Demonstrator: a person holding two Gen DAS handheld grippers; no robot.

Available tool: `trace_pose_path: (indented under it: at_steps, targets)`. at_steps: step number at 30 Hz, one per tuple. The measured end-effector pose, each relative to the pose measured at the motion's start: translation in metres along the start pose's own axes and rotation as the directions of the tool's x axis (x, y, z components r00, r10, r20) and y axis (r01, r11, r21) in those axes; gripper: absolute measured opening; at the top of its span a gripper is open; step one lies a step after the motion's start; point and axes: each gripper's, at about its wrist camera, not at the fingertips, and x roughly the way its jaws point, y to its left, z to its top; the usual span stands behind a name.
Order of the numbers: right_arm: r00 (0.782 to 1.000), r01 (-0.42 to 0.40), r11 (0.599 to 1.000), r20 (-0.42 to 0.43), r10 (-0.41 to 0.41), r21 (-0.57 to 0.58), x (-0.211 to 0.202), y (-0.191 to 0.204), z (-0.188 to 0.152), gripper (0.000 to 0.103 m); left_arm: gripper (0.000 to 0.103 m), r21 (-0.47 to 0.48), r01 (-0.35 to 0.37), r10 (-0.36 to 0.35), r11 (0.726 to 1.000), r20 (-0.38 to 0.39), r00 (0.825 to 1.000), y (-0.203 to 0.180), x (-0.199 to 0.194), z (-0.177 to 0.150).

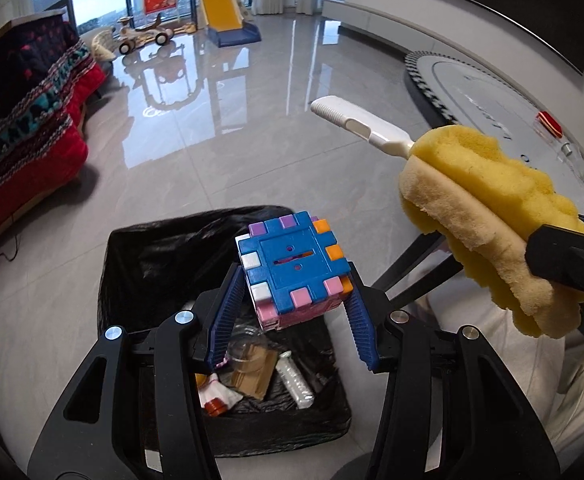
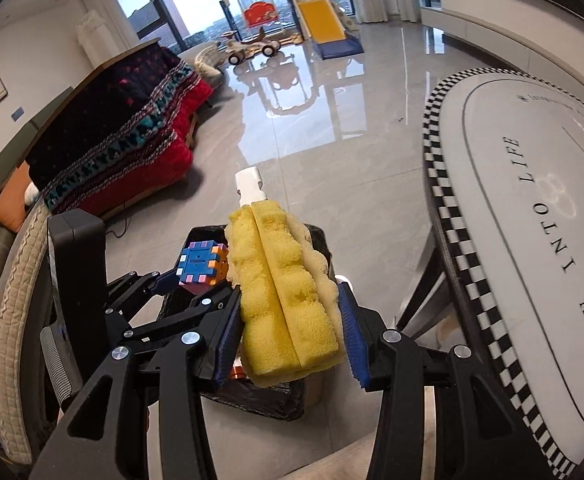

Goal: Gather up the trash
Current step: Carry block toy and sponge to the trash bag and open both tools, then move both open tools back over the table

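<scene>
My left gripper (image 1: 294, 276) is shut on a multicoloured plastic block cube (image 1: 292, 270) and holds it above a bin lined with a black bag (image 1: 151, 256). The bin holds several pieces of trash, among them a clear bottle (image 1: 296, 380) and brown cardboard (image 1: 251, 372). My right gripper (image 2: 289, 292) is shut on a yellow sponge brush (image 2: 287, 292) with a white handle (image 2: 249, 186). It holds the brush over the bin (image 2: 275, 400), right of the cube (image 2: 201, 266). The brush also shows in the left wrist view (image 1: 488, 216).
A round white table (image 2: 532, 240) with a checkered rim stands to the right. A sofa with a red and black blanket (image 2: 119, 140) is on the left. A toy slide (image 2: 326, 20), swing and ride-on car are far back by the windows. The floor is glossy tile.
</scene>
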Motion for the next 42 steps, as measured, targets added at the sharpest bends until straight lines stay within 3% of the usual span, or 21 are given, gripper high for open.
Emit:
trace_pose_path:
  at_steps: [4, 6, 7, 8, 11, 22, 29, 35, 42]
  targets:
    - [0.999, -0.026, 0.998, -0.047, 0.023, -0.062, 0.016, 0.030, -0.006, 0.048, 0.050, -0.055, -0.038, 0.036, 0.998, -0.030, 0.999, 0.033, 0.000, -0.019]
    - [0.996, -0.042, 0.995, -0.076, 0.035, -0.088, 0.023, 0.042, -0.008, 0.054, 0.057, -0.086, -0.043, 0.039, 0.995, -0.048, 0.998, 0.049, 0.000, -0.028]
    - [0.996, -0.037, 0.995, -0.081, 0.029, -0.093, 0.025, 0.047, -0.009, 0.059, 0.086, -0.109, -0.072, 0.068, 0.991, -0.045, 0.997, 0.058, -0.002, -0.031]
    - [0.997, -0.028, 0.995, -0.075, 0.021, -0.096, 0.027, 0.051, -0.009, 0.062, 0.097, -0.127, -0.107, 0.105, 0.986, -0.030, 0.994, 0.065, -0.005, -0.034]
    - [0.997, -0.016, 0.994, -0.070, 0.009, -0.110, 0.028, 0.056, -0.009, 0.062, 0.097, -0.132, -0.146, 0.144, 0.980, -0.025, 0.989, 0.073, -0.009, -0.039]
    - [0.999, -0.006, 0.998, -0.044, 0.004, -0.063, 0.017, 0.036, -0.007, 0.062, 0.097, -0.085, -0.085, 0.083, 0.993, -0.025, 0.996, 0.055, -0.006, -0.034]
    - [1.000, 0.019, 1.000, 0.018, -0.018, -0.011, -0.006, 0.006, -0.003, 0.064, 0.097, -0.074, -0.011, 0.012, 0.997, 0.017, 1.000, 0.035, -0.012, -0.011]
    - [0.994, 0.067, 0.997, 0.081, -0.071, 0.049, -0.032, -0.033, 0.006, 0.066, 0.097, -0.013, 0.048, -0.047, 0.999, 0.066, 0.997, -0.003, -0.019, 0.024]
    - [0.982, 0.109, 0.980, 0.136, -0.132, 0.164, -0.062, -0.098, 0.015, 0.069, 0.097, 0.120, 0.107, -0.117, 0.987, 0.080, 0.990, -0.076, -0.015, 0.060]
